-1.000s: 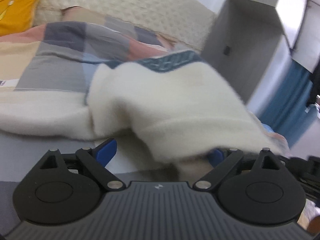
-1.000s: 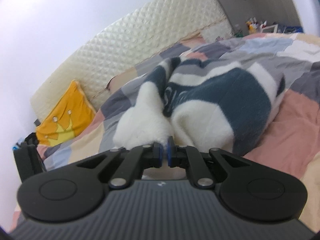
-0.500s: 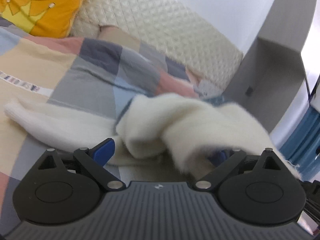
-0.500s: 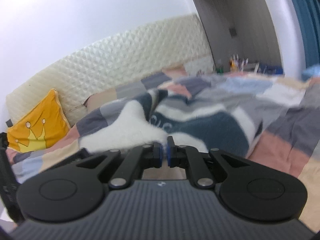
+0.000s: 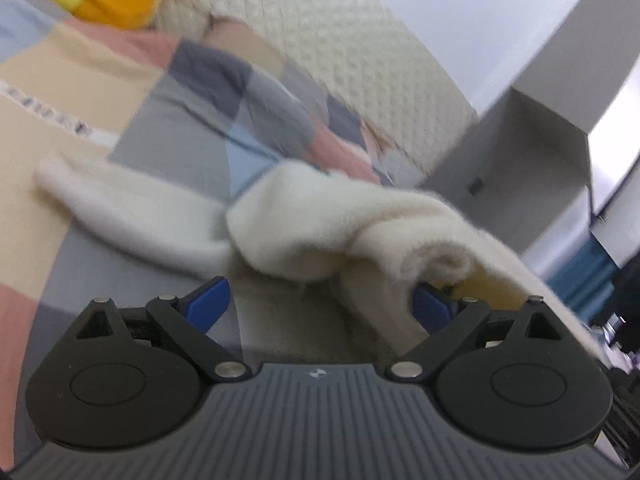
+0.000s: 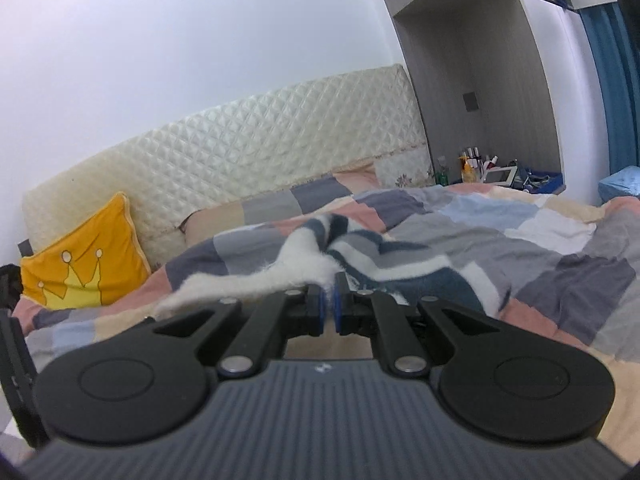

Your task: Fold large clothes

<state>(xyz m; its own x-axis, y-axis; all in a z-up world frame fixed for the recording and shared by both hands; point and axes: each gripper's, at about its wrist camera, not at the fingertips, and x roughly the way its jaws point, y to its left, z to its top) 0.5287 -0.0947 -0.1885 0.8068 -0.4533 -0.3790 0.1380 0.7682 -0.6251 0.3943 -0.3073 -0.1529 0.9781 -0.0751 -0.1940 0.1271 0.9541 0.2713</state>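
Fluffy cream-and-navy striped sweater [image 6: 372,256] stretches lengthwise ahead over the patchwork bed [image 6: 540,240]: right gripper [image 6: 329,306] pinches its edge; left gripper [image 5: 320,304] gapes wide, cream fabric draped across.

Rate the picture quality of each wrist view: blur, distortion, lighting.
Left wrist view: strong motion blur smears the patchwork quilt and the cream fleece garment; only the left tool stays sharp. Right wrist view: much crisper, with the headboard and yellow cushion clear; fisheye bends the wardrobe edges, and light is soft and even with no glare.
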